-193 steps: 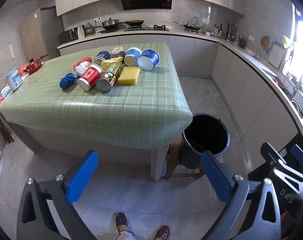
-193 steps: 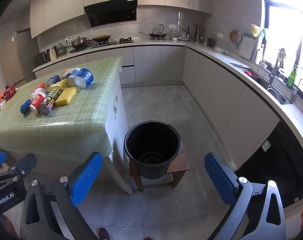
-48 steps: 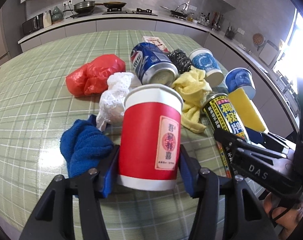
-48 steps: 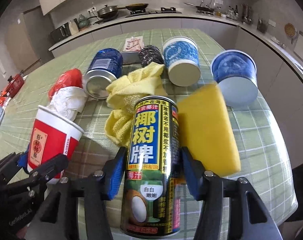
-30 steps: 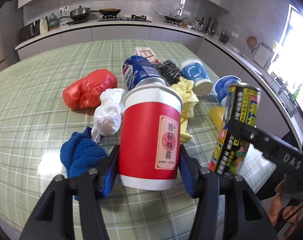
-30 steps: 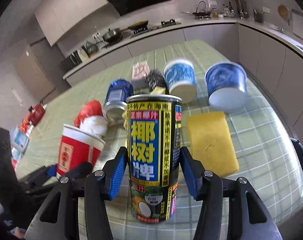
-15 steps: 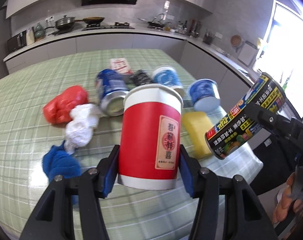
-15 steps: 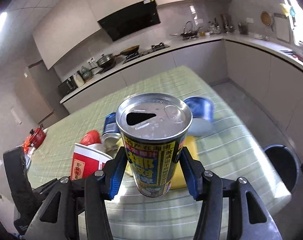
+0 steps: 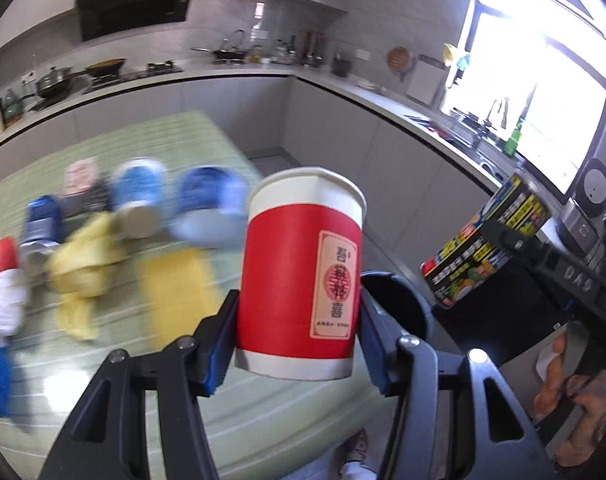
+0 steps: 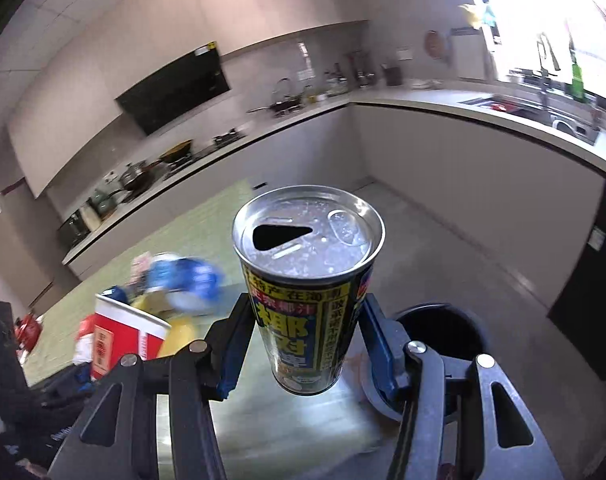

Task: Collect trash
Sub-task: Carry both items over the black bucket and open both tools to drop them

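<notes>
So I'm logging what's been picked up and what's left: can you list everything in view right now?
red paper cup: one, red with white rim, held upright in left gripper
drink can: one, black, yellow and blue label, opened top, held in right gripper
trash bucket: one, black, on the floor past the table edge
blue tubs: two, blue and white, lying on the table, blurred
yellow sponge: one, on the table
yellow cloth: one, crumpled, on the table
table: one, green checked cover
left gripper: black, blue pads, shut on cup
right gripper: black, blue pads, shut on can
</notes>
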Tool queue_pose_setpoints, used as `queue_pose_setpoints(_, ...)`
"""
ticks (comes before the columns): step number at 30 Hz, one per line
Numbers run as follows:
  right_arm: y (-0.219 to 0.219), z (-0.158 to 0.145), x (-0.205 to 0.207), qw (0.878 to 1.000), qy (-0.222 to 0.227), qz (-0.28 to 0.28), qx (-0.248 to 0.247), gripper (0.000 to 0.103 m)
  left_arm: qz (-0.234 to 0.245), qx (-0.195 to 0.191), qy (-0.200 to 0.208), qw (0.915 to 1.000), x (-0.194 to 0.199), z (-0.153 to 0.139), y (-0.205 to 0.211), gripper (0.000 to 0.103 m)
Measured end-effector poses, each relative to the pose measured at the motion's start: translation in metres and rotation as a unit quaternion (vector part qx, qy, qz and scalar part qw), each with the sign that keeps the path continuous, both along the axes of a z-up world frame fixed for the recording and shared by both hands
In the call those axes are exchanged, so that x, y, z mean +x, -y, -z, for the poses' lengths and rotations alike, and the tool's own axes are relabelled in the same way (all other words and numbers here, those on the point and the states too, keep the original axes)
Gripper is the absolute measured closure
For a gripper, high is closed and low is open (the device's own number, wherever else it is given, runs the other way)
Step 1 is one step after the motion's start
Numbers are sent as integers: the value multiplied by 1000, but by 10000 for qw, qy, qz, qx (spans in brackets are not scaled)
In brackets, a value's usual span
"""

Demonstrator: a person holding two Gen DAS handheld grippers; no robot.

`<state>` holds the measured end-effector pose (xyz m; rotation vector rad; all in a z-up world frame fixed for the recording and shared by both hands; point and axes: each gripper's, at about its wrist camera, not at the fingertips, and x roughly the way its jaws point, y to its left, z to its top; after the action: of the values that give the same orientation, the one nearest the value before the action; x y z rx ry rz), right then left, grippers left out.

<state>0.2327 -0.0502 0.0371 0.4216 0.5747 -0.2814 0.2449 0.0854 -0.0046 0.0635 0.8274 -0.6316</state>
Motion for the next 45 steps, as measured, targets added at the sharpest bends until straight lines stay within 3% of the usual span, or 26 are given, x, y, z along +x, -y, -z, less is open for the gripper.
queue_pose_setpoints(6, 120, 33, -6, 9986, -428, -264, 161, 47, -44, -11, -416, 9991, -7, 26, 123, 47)
queue_pose_setpoints(10, 174, 66, -1, 9952, -785, -565, 166, 47, -328, 139, -830, 9959, 3, 68, 177, 47)
queue_pose_setpoints(18, 210, 159, 23, 9811, -1483, -1153, 471, 47, -755, 785, -1532, 9822, 19, 151, 218, 40)
queue_pose_setpoints(22, 215, 199, 37, 9719, -1747, -1456, 609, 47, -1062, 998, -1696, 9747, 27, 164, 223, 22)
queue_pose_setpoints(26, 213, 221, 55, 9626, -1991, -1673, 765, 44, -1416, 932, -1605, 9724, 30, 151, 216, 22)
queue_pose_setpoints(27, 212, 224, 58, 9605, -2075, -1694, 758, 35, -1488, 859, -1553, 9728, 29, 145, 215, 22)
queue_pose_setpoints(29, 208, 226, 59, 9595, -2096, -1731, 741, 26, -1541, 638, -1472, 9749, 26, 127, 209, 22)
queue_pose_setpoints(32, 206, 218, 62, 9624, -2005, -1683, 723, 26, -1512, 572, -1270, 9786, 18, 100, 207, 22)
queue_pose_setpoints(38, 205, 177, 50, 9739, -1679, -1428, 540, 26, -1286, 219, -1154, 9847, 9, 51, 187, 22)
queue_pose_setpoints(45, 162, 114, 43, 9840, -1290, -1206, 249, 26, -1371, -152, -810, 9871, -2, 0, 115, 20)
